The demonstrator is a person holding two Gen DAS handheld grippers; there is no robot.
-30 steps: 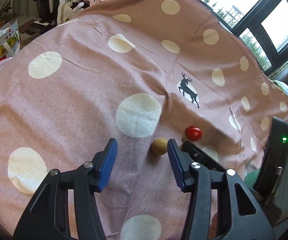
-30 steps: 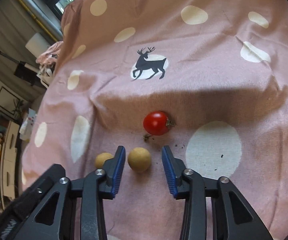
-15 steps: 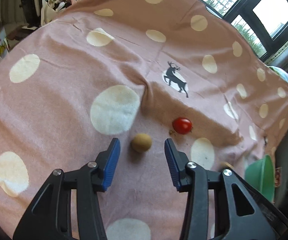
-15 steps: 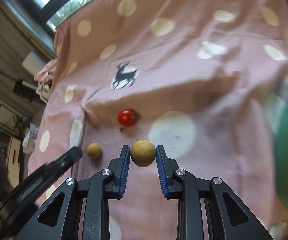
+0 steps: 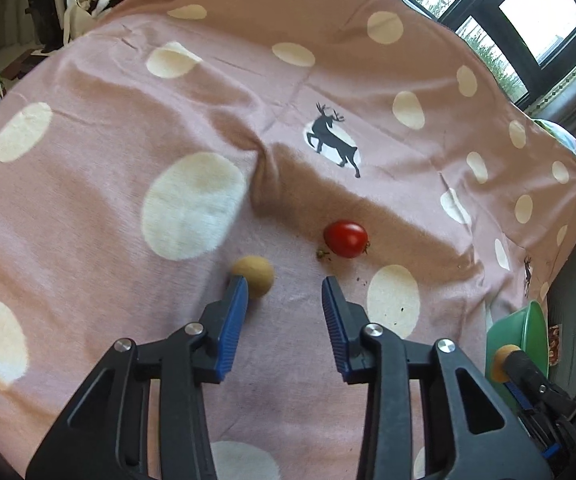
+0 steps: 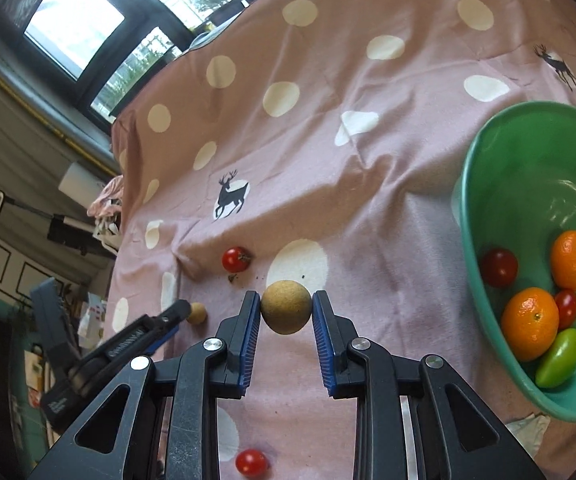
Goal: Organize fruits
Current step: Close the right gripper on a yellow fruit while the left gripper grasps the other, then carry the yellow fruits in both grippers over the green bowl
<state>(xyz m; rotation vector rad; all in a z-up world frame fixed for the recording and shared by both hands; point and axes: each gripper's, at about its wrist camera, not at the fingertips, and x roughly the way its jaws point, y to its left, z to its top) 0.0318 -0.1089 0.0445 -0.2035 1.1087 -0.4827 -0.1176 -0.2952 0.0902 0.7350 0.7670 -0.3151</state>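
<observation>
1. Landmark: the green bowl [image 6: 528,208], already holding oranges, small tomatoes and green fruits, sits at the edge of the pink spotted cloth [image 5: 128,128].
2. Right gripper [image 6: 286,314]: clamped on a tan round fruit [image 6: 286,312], pads pressing both its sides. The fruit hangs clear of the cloth, beside the bowl's near rim — the bowl lies to its right in the right wrist view.
3. Left gripper [image 5: 284,300]: its jaws have just been closing, yet nothing is between them. A second, smaller tan fruit [image 5: 253,275] lies well away from the bowl, at the tip of this gripper's left finger and outside the gap.
4. Deciding relation: the small tan fruit sits left of the gap's centre line, so the left gripper likely needs a sideways shift before closing.
5. A red tomato [image 5: 346,239] rests on the cloth between that fruit and the bowl, ahead of the left gripper — nearer to it than to the right one.
6. Another small tomato [image 6: 251,463] lies low in the right wrist view.
</observation>
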